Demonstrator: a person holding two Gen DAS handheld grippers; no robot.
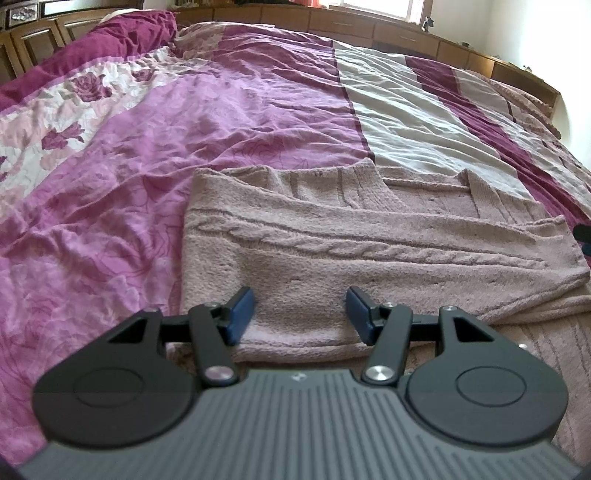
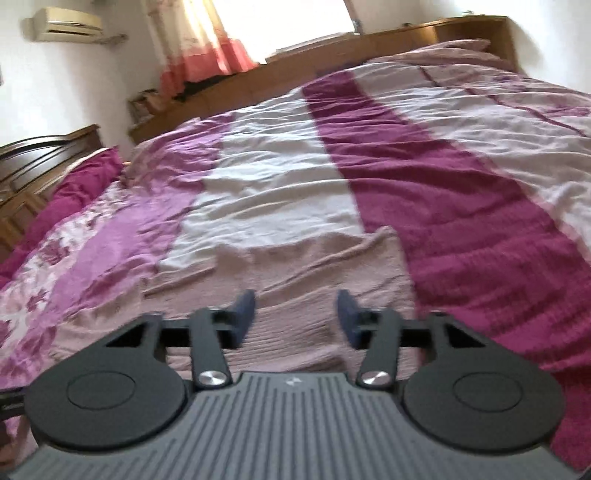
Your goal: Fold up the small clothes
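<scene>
**Operator:** Left gripper point(image 1: 300, 314) has its jaws spread wide with nothing between them, hovering low over the near edge of the pink cable-knit sweater point(image 1: 369, 236). My right gripper point(image 2: 295, 317) is the same: released, empty, poised over the knit from the other side.

**Supervisor:** Where does the garment sit?

**Operator:** It lies on the bed, mostly on the pink and white stripes of the bedspread point(image 1: 229, 122). From the left wrist view I see one knit layer with a cable running across it lying over another layer behind; the ribbed neckline shows at the far edge. So I judge that at least one fold is in already, probably a side or a sleeve brought across the body.

**Supervisor:** And what remains?

**Operator:** The bundle is long and loose, with its right end splayed out, so I would say we are around midway. My guess is that it wants another fold or two to make it compact. The right wrist view is blurred, so I cannot tell how neat that end is.

**Supervisor:** Anything else nearby?

**Operator:** More pink knit point(image 1: 554, 354) lies under and to the right of the left gripper; whether it belongs to the same sweater I cannot tell. Beyond that, a crumpled magenta duvet point(image 1: 122, 37) at the head of the bed and wooden cabinets point(image 1: 373, 27) under the window.
</scene>
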